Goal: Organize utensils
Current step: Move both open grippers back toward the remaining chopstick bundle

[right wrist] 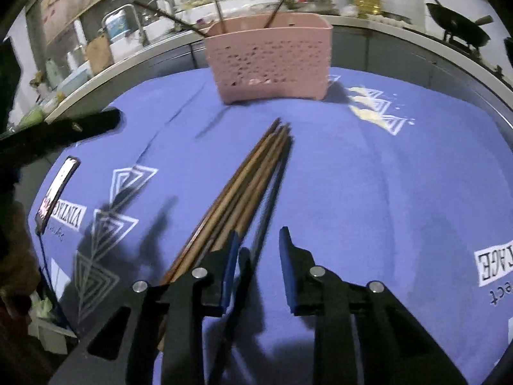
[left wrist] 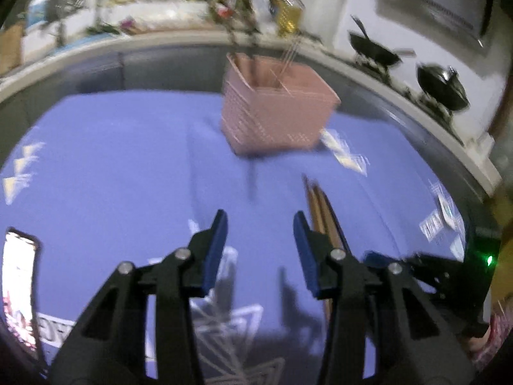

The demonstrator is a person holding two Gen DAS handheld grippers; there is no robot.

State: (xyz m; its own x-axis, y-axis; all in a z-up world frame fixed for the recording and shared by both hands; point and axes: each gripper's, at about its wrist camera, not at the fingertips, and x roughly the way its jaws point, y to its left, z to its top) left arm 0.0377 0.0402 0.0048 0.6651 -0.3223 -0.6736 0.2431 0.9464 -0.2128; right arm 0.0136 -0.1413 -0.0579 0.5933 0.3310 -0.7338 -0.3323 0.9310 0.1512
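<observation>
From the left wrist camera I see my left gripper [left wrist: 260, 221] hanging over the blue cloth [left wrist: 112, 160] with its jaws parted and nothing between the pads. A bundle of brown chopsticks [left wrist: 320, 208] lies on the cloth just to the right of the right-hand finger, passing behind it. Further back stands the pink basket [left wrist: 279, 115], blurred, with a few utensils sticking up out of it. A lit phone [left wrist: 17, 288] lies at the left edge of the cloth, and my right gripper [left wrist: 426, 269] shows at the right edge; from here I cannot tell its state.

From the right wrist camera, my right gripper [right wrist: 259, 235] has its jaws apart, gripping nothing. The chopsticks [right wrist: 250, 186] lie in a bundle on the cloth [right wrist: 368, 176], pointing toward the basket [right wrist: 269, 61]; their near ends run under the left-hand finger, and one dark stick reaches into the gap between the fingers. The basket stands at the far end of the cloth with sticks leaning in it.
</observation>
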